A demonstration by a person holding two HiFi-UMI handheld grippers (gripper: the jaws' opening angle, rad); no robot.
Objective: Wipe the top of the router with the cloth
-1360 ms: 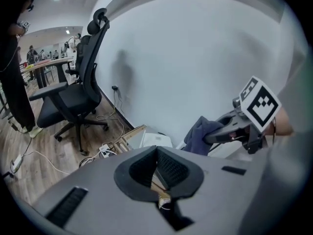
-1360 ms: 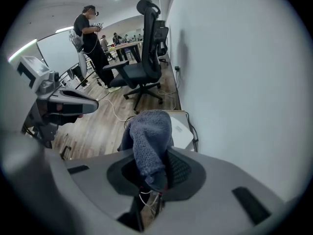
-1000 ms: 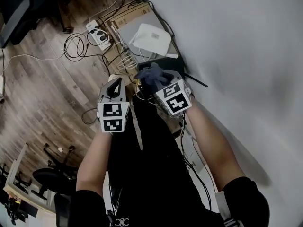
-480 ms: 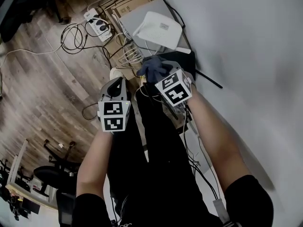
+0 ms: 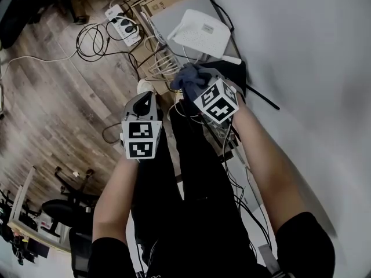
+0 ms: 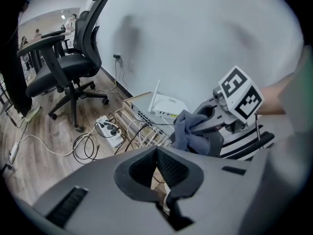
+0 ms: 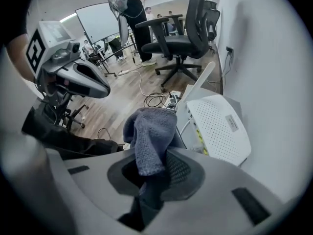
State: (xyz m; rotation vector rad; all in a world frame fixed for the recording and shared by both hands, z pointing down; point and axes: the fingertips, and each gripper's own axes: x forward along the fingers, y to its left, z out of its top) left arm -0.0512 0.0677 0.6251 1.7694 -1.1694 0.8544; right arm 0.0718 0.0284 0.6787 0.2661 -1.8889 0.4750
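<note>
A white router (image 5: 202,32) (image 7: 219,128) with a perforated top lies on a grey network switch by the wall; its antenna (image 6: 156,92) sticks up. My right gripper (image 5: 200,81) (image 7: 155,173) is shut on a blue-grey cloth (image 5: 189,80) (image 7: 150,133) (image 6: 194,133), held just short of the router's near edge, not touching it. My left gripper (image 5: 142,104) (image 6: 161,173) hangs to the left over cables, shut, with nothing between its jaws.
The grey switch (image 5: 174,16) sits on a cardboard box (image 5: 168,2) with several cables plugged in. A white power strip (image 5: 123,23) and loose cords lie on the wood floor. Office chairs (image 6: 66,67) stand further off. The white wall (image 5: 301,68) runs along the right.
My right gripper with the cloth has moved forward toward the router. The head view has shifted, bringing the router closer. The left gripper has barely moved.
</note>
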